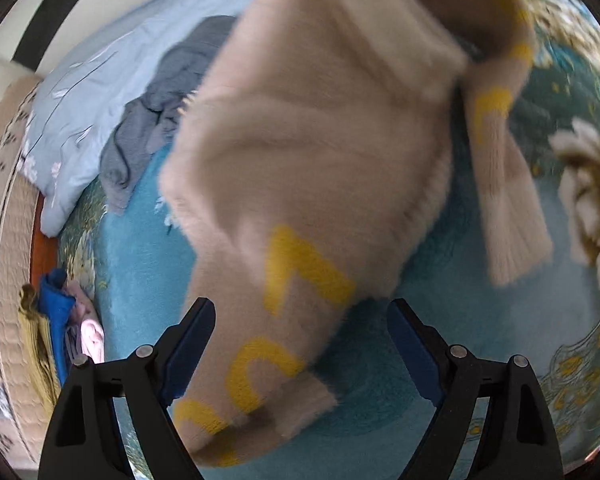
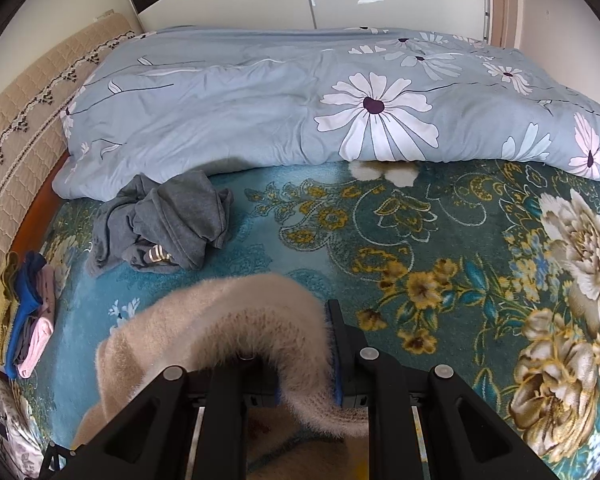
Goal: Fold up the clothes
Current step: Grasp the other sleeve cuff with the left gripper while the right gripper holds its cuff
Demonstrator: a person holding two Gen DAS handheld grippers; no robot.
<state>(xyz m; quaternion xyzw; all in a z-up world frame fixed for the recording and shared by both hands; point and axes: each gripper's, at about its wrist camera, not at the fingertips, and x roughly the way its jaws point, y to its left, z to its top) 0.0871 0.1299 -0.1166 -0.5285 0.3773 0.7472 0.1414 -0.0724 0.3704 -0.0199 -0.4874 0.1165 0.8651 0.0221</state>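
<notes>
A fuzzy beige sweater with yellow letters hangs over the teal floral blanket, blurred in the left wrist view. One lettered sleeve trails down between the fingers of my left gripper, which stands wide open, its pads clear of the cloth. In the right wrist view the sweater is bunched over my right gripper, which is shut on a fold of it. The fabric hides that gripper's left finger; the right fingertip shows beside the fold.
A crumpled grey garment lies on the blanket near a light blue flowered duvet at the back. A stack of folded clothes sits at the bed's left edge, by a beige quilted cover.
</notes>
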